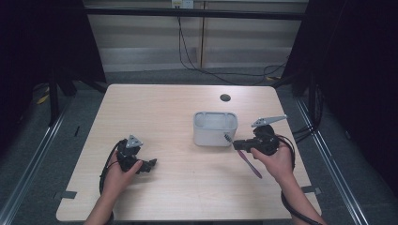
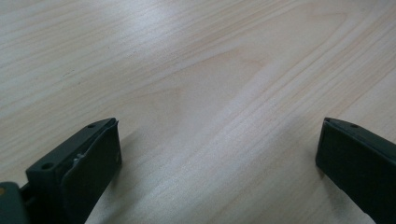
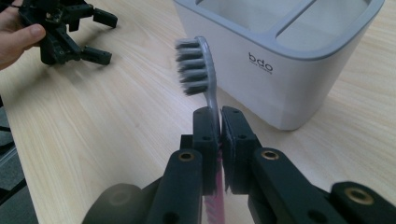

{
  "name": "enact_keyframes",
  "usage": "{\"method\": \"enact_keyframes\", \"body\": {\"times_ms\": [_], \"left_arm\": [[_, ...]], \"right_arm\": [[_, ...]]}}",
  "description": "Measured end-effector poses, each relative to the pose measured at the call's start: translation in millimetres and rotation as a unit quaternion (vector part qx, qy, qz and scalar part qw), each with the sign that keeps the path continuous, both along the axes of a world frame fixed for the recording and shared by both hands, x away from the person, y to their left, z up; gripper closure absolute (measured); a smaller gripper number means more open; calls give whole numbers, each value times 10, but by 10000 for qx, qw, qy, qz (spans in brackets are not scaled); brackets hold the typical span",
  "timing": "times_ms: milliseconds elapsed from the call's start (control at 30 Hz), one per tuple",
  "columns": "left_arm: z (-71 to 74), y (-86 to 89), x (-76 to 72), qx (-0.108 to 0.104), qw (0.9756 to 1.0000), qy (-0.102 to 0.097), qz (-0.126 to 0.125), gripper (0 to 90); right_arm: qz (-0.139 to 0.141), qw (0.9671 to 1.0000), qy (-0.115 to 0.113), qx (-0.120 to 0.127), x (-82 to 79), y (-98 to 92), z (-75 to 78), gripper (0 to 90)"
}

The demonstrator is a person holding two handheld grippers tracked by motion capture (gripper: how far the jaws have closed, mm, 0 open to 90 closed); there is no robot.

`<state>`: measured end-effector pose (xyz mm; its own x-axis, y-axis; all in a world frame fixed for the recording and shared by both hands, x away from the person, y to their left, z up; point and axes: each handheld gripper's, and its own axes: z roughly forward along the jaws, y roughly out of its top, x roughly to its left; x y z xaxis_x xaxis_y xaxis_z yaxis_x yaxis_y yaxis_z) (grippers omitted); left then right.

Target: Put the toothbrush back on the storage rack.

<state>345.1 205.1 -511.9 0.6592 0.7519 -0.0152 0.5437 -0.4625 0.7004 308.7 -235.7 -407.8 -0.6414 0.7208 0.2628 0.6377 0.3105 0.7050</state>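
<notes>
Table [image 1: 178, 112]; brand lettering [image 3: 260, 62] on caddy [image 3: 280, 70]

A pale wood-grain desk [image 1: 155, 108] with rounded corners stood on a grey floor [image 1: 28, 154]. A small dark round hole [image 1: 225, 98] sat near its far edge. Behind it ran a light panelled wall [image 1: 141, 42] with black cables [image 1: 187, 56] hanging down, and dark curtains [image 1: 361, 70] closed in both sides.

Lab-style recording bay: bare wooden table [image 1: 178, 112], black curtains [image 1: 356, 70] at sides, loose cables [image 1: 197, 65] on floor.
</notes>
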Motion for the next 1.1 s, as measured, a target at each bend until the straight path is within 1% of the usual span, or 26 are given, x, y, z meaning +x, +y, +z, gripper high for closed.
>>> {"method": "enact_keyframes", "body": {"times_ms": [67, 233, 467, 667, 700, 1000, 1100], "left_arm": [[2, 1, 0, 10, 10000, 9, -2, 0], [2, 0, -1, 5, 10000, 9, -1, 0], [2, 0, -1, 5, 10000, 9, 0, 0], [2, 0, -1, 6, 10000, 10, -1, 0], [2, 0, -1, 5, 10000, 9, 0, 0], [2, 0, -2, 4, 10000, 7, 1, 0], [2, 0, -2, 5, 10000, 9, 1, 0]], "right_arm": [[22, 10000, 0, 85, 1, -4, 18, 849], [36, 9998, -66, 172, 4, -4, 60, 849], [-1, 9992, -121, 378, 12, -8, 114, 849], [-38, 9987, -173, 481, 18, -14, 144, 849], [-56, 9983, -199, 542, 22, -19, 158, 849], [-142, 9972, -314, 663, 30, -36, 231, 849], [-179, 9962, -366, 765, 41, -43, 264, 849]]}}
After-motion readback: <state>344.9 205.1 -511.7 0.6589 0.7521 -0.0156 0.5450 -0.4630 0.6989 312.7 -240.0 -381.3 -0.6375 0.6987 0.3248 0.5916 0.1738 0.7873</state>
